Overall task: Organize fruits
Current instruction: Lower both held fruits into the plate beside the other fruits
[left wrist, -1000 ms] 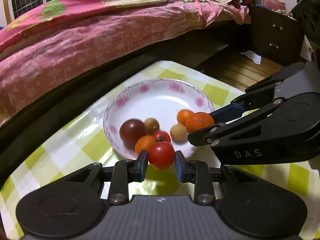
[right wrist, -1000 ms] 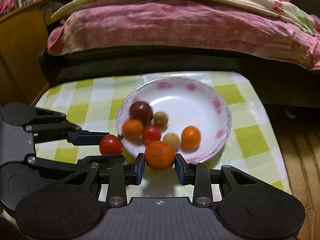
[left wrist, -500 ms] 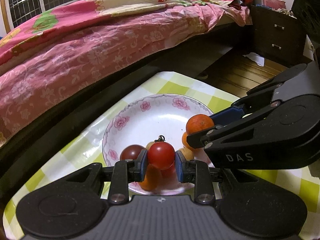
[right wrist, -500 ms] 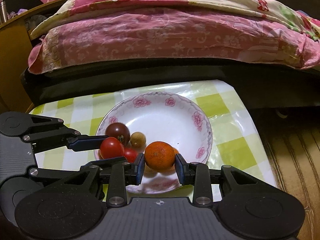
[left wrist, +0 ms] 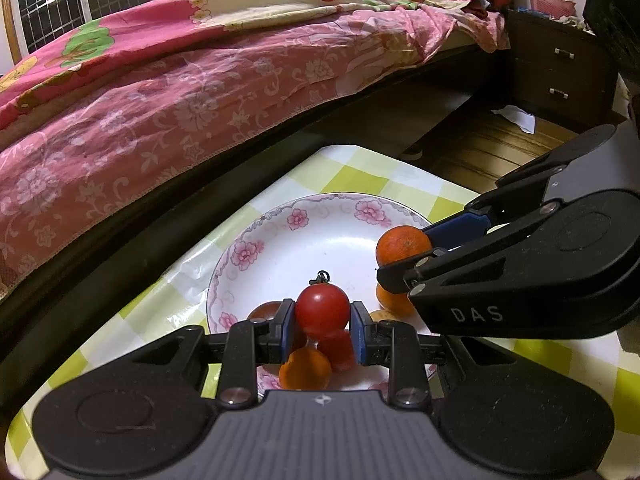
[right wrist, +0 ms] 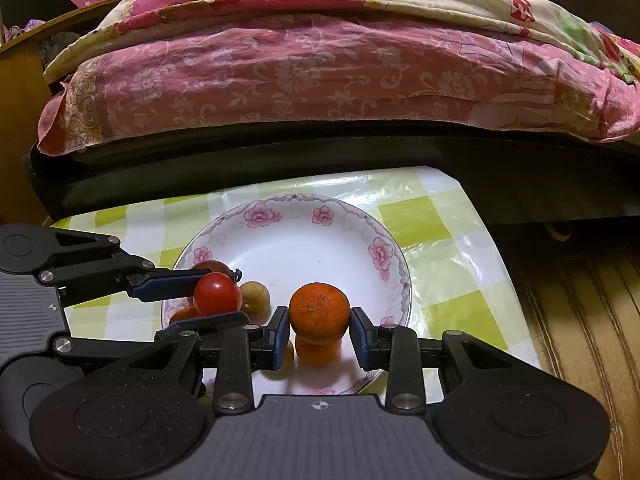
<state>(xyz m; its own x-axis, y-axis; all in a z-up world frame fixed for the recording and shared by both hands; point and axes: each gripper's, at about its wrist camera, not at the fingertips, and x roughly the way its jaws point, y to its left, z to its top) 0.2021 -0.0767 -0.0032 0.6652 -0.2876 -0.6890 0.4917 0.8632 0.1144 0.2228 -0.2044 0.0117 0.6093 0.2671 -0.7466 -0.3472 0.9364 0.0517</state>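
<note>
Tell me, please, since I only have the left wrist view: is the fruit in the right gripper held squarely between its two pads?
Observer: Yes, the right gripper clamps the mandarin between both pads, above the floral plate.
Operator: Thank you. What lies directly under it?
Observer: Another orange fruit sits on the plate just below it.
Operator: And is there anything beside my cherry tomato?
Observer: A small tan fruit rests on the plate just to its right.
</note>
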